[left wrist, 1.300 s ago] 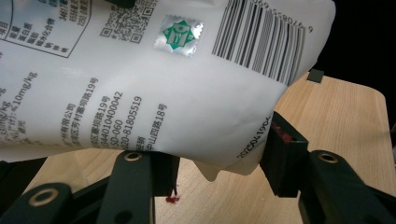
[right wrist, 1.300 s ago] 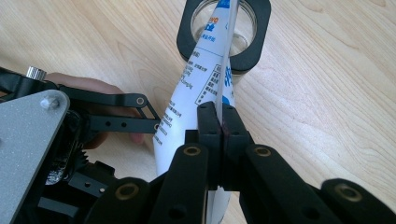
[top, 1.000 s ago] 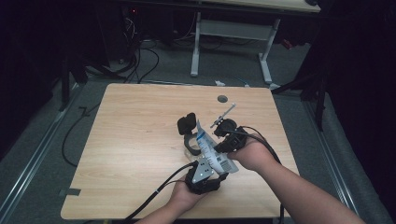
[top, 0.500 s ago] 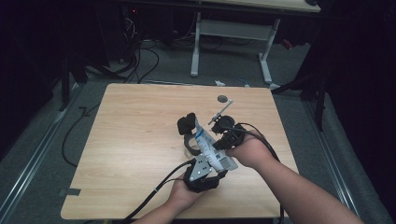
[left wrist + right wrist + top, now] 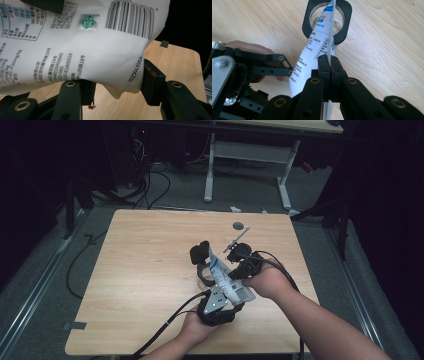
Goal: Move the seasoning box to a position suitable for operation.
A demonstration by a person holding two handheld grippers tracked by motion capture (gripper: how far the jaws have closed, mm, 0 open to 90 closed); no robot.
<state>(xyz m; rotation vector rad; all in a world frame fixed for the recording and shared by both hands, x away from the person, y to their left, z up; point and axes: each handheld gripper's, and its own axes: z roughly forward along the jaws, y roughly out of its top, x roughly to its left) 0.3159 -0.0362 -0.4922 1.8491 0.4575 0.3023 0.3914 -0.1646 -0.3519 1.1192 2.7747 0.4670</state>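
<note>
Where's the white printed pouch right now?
High view, right of centre: the white printed pouch is held over the wooden table by both grippers, top end at the black-collared glass jar.

pouch (image 5: 227,281): above the worktop (image 5: 145,270), right of its middle; between the two grippers; its far tip over the jar
jar (image 5: 326,20): on the worktop, beyond the pouch; inside a square holder (image 5: 344,30) that rings it
left gripper (image 5: 215,306): near edge of the worktop, at the pouch's near end; one jaw either side of the pouch's corner
right gripper (image 5: 243,265): right of the pouch; jaws pressed on the pouch's edge
small disc (image 5: 238,225): far side of the worktop, behind the right gripper
second table (image 5: 250,150): on the floor behind the worktop
</note>
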